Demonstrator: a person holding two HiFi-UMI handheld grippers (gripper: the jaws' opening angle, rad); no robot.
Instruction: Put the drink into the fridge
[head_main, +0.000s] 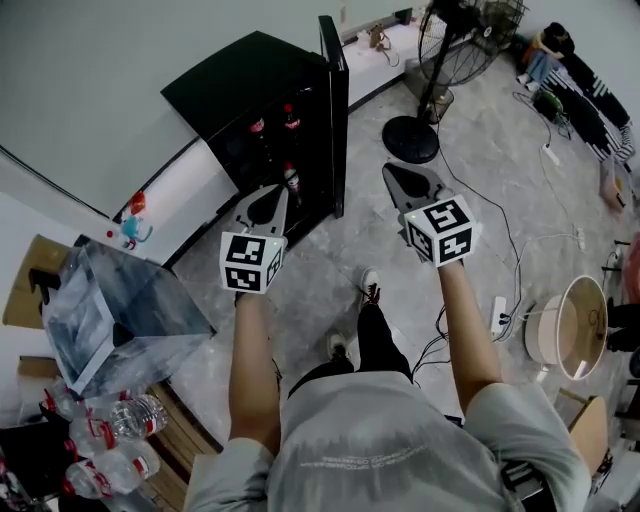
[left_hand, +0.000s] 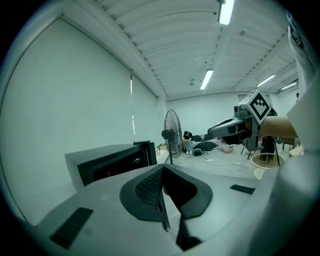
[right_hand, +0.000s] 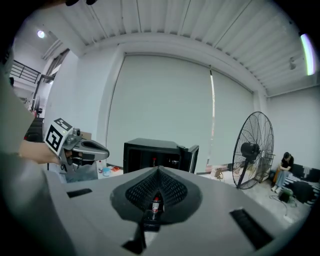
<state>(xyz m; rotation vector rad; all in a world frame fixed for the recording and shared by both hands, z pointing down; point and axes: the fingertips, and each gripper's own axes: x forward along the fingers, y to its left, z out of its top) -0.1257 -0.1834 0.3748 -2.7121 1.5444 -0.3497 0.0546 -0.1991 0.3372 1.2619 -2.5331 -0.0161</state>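
Left gripper (head_main: 270, 200): just before the fridge (head_main: 240, 85) opening; jaws pressed together, nothing between them.
Right gripper (head_main: 400, 180): off the fridge's right side, past the door (head_main: 335, 110) edge; jaws meet at the tips, empty.
Fridge: door swung wide open.
Drink (head_main: 291, 180): upright bottle, low inside the fridge near the door side; dark contents, red label, pale cap. It shows small and far through the right gripper's frame (right_hand: 156, 204).
Other bottles (head_main: 291, 118): two on the upper shelf.
Progress: placement looks done, as neither gripper carries anything.
Left to do: probably shutting the door.
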